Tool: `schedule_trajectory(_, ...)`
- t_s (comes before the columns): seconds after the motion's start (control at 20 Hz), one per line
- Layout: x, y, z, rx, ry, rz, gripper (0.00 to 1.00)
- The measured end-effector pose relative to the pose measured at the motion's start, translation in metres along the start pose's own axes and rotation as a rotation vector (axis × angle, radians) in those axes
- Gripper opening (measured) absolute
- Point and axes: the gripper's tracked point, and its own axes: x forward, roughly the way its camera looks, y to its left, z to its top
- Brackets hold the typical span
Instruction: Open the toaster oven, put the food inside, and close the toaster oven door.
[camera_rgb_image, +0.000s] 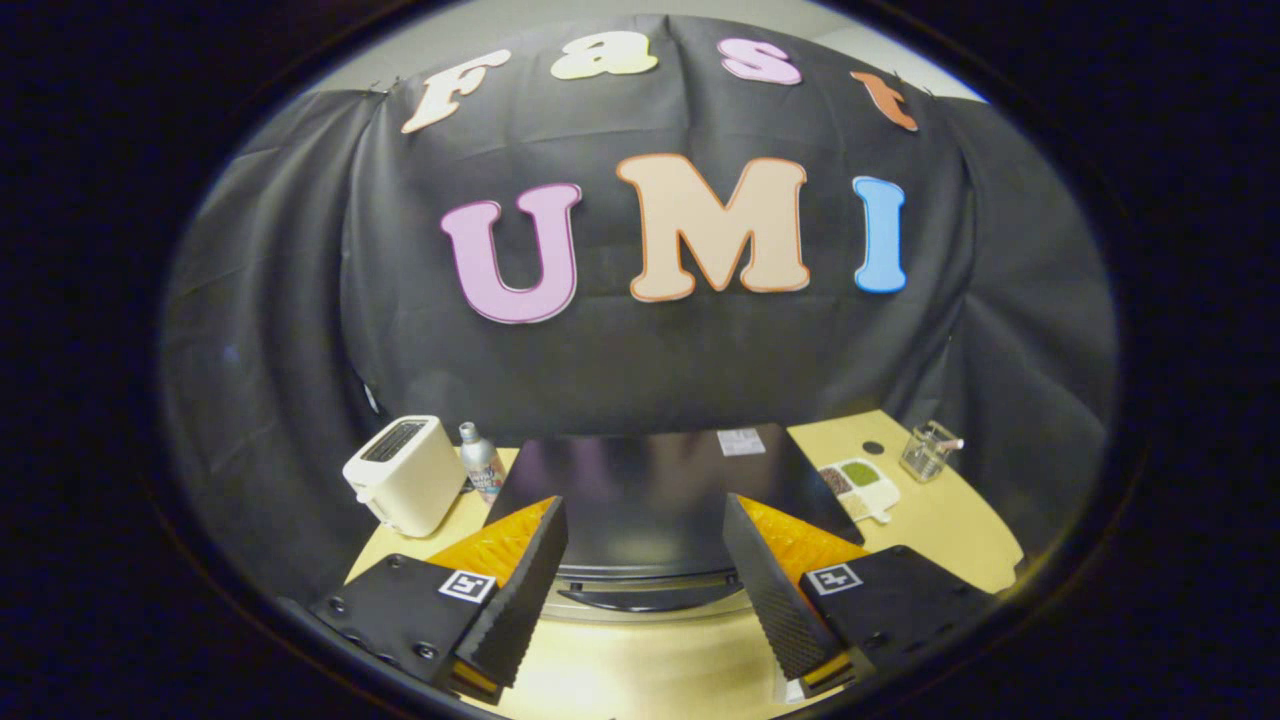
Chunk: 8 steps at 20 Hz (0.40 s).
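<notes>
A black toaster oven (650, 500) stands on the light wooden table (640, 670), seen from above and in front; its glossy top faces me and its door handle (640, 598) shows along the front, with the door up. My gripper (640, 590) hovers above the oven's front edge, open, with nothing between its fingers. The handle lies in the gap between the two fingers, below them.
A white slot toaster (405, 475) and a small metal bottle (482, 465) stand left of the oven. To its right lie a white divided dish (860, 485) with green and brown contents and a clear glass cup (928, 450). Black cloth walls the back.
</notes>
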Motion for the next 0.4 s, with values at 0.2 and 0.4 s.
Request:
schedule_trajectory(0.2, -0.020, 0.005, 0.043, -0.038, -0.056, 0.022, 0.96)
schedule_trajectory(0.4, -0.039, 0.008, 0.078, -0.052, -0.109, 0.048, 0.96)
